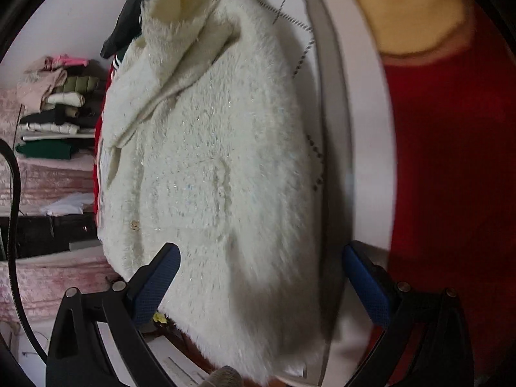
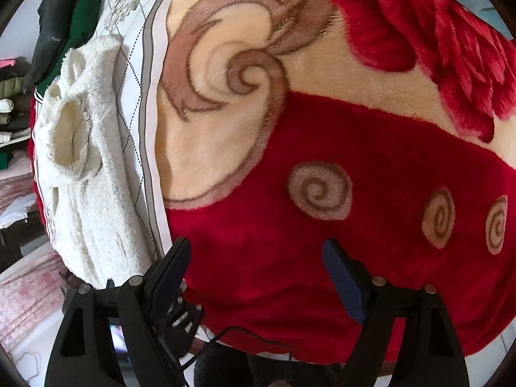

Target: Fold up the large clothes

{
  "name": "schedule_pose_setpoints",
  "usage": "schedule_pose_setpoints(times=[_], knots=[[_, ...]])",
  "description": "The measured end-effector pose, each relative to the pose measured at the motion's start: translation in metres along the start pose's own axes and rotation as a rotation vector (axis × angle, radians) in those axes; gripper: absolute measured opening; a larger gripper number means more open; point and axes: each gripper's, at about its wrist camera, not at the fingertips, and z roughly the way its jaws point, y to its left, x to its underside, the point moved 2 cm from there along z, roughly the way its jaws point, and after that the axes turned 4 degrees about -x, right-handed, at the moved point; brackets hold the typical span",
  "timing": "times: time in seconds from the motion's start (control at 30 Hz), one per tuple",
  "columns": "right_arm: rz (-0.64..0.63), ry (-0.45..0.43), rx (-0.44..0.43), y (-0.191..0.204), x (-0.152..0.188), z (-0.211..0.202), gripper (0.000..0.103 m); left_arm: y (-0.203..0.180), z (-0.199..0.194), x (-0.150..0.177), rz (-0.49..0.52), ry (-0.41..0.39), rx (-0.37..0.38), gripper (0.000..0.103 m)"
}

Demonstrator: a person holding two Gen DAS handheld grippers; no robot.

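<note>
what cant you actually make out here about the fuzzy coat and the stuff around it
- Left wrist view: the white fuzzy coat has its hem cut off by the bottom edge.
- Left wrist view: the red blanket is motion-blurred.
- Right wrist view: the coat's far side is hidden by its own bulk.
- Stacked clothes: too small to identify.

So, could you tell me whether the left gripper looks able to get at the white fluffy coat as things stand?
Probably yes. The left gripper is open, and the white fluffy coat lies directly ahead between its fingers on the bed, with nothing covering it. The right gripper is off over the red blanket, out of the way.
</note>
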Motion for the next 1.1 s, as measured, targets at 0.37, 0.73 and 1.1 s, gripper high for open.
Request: schedule_pose_setpoints(times=[0.37,0.73,1.1], knots=[[-0.053,0.051,-0.060,0.037,-0.006,0.025,0.085,0.086,0.026,0.002,-0.329,0.088,0.327,0.013],[-0.055,0.009,-0.540,0.136,-0.082,0.051,0.091,0.153,-0.026,0.013,-0.369,-0.056,0.199,0.010],[0.133,0.117,-0.613,0.205,-0.133,0.130,0.042,0.182,-0.004,0.021,-0.322,-0.094,0.254,0.010]])
